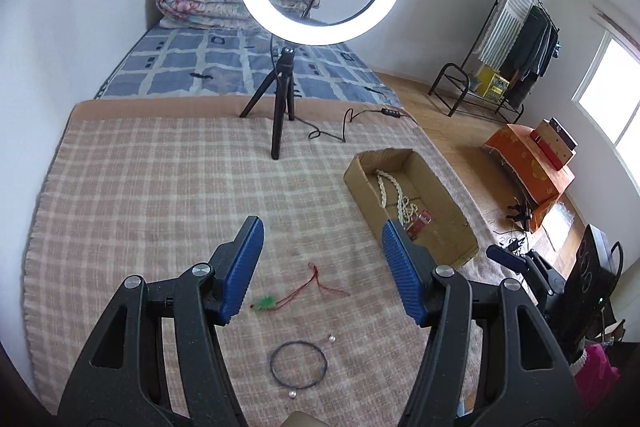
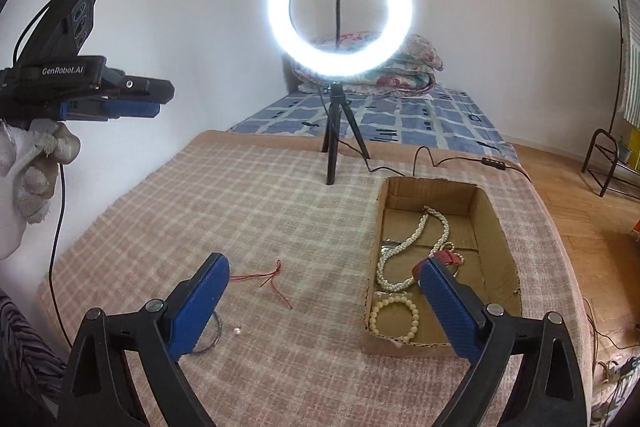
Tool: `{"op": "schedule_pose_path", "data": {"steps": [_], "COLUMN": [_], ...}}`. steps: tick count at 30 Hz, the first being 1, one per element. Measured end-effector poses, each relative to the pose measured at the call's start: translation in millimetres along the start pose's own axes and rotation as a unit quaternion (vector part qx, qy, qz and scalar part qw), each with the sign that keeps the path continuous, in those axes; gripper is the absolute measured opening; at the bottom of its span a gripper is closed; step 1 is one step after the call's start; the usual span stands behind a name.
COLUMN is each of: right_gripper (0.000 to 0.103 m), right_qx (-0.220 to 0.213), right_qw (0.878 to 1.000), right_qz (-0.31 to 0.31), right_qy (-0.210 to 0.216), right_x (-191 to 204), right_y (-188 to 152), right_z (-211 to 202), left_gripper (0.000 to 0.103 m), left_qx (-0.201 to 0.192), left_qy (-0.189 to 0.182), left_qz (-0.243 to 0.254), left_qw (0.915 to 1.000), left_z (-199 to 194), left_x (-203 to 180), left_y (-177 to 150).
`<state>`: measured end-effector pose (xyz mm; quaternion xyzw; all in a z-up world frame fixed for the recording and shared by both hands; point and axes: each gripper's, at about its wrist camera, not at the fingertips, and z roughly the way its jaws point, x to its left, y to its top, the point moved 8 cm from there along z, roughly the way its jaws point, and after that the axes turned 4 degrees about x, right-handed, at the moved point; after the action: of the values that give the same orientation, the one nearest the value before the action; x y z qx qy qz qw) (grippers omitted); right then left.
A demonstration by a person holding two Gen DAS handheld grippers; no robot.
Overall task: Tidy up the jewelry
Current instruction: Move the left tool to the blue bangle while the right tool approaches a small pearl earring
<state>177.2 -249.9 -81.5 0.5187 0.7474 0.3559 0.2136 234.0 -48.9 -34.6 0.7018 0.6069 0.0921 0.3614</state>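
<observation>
Cardboard jewelry box [image 2: 496, 227] sits near the checked blanket's [image 1: 140, 187] right edge; left tongs [image 1: 322, 271] and right tongs [image 2: 324, 303] gape wide above loose red cord [image 1: 316, 287].

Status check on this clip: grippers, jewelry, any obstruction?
Left gripper open, right gripper open, both empty. Red cord and dark ring loose on blanket; pearls in cardboard box. Nothing blocking.

Black frames, ribbed blue jaws, silver screws, white glove [image 2: 30, 171].
</observation>
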Motion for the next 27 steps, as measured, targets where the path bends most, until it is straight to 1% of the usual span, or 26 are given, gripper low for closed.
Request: {"op": "schedule_pose_path", "data": {"steps": [2, 4, 6, 10, 11, 14, 17, 19, 20, 21, 22, 23, 25, 26, 27], "right_gripper": [0.086, 0.078, 0.073, 0.061, 0.060, 0.054, 0.047, 0.041, 0.039, 0.038, 0.037, 0.036, 0.031, 0.030, 0.028], "right_qx": [0.013, 0.028, 0.047, 0.077, 0.083, 0.102, 0.126, 0.143, 0.149, 0.156, 0.162, 0.168, 0.180, 0.187, 0.191], "right_qw": [1.000, 0.999, 0.998, 0.995, 0.994, 0.991, 0.986, 0.983, 0.981, 0.979, 0.978, 0.976, 0.973, 0.973, 0.972], "right_qz": [-0.003, -0.002, 0.002, 0.005, 0.007, 0.010, 0.012, 0.012, 0.013, 0.015, 0.016, 0.017, 0.017, 0.015, 0.014], "right_qy": [0.015, 0.030, 0.045, 0.067, 0.073, 0.089, 0.108, 0.117, 0.121, 0.127, 0.131, 0.135, 0.140, 0.138, 0.136], "right_x": [7, 12, 17, 27, 30, 38, 47, 54, 56, 59, 62, 65, 70, 72, 72], "right_y": [-5, -11, -19, -32, -35, -41, -51, -59, -62, -66, -69, -71, -78, -82, -84], "right_z": [5, 11, 19, 35, 38, 49, 61, 72, 75, 80, 84, 88, 96, 101, 104], "left_gripper": [0.063, 0.063, 0.063, 0.063, 0.063, 0.058, 0.050, 0.049, 0.043, 0.040, 0.040, 0.040, 0.034, 0.029, 0.029], "left_qx": [0.011, 0.028, 0.041, 0.068, 0.073, 0.091, 0.118, 0.135, 0.144, 0.152, 0.159, 0.165, 0.178, 0.184, 0.189], "left_qy": [-0.001, -0.001, -0.002, -0.002, 0.000, 0.000, -0.007, -0.015, -0.018, -0.022, -0.024, -0.023, -0.021, -0.022, -0.022], "left_qz": [-0.005, -0.008, -0.014, -0.025, -0.025, -0.027, -0.034, -0.042, -0.045, -0.046, -0.044, -0.042, -0.035, -0.034, -0.034], "left_qw": [0.9999, 0.9996, 0.9991, 0.9974, 0.9970, 0.9955, 0.9924, 0.9898, 0.9884, 0.9871, 0.9860, 0.9851, 0.9832, 0.9821, 0.9812], "left_z": [3, 8, 12, 23, 25, 32, 43, 51, 55, 58, 62, 64, 71, 73, 75], "left_x": [8, 16, 23, 36, 39, 47, 53, 56, 56, 56, 55, 54, 52, 51, 50], "left_y": [-16, -33, -48, -73, -79, -95, -112, -121, -126, -130, -134, -138, -144, -147, -150]}}
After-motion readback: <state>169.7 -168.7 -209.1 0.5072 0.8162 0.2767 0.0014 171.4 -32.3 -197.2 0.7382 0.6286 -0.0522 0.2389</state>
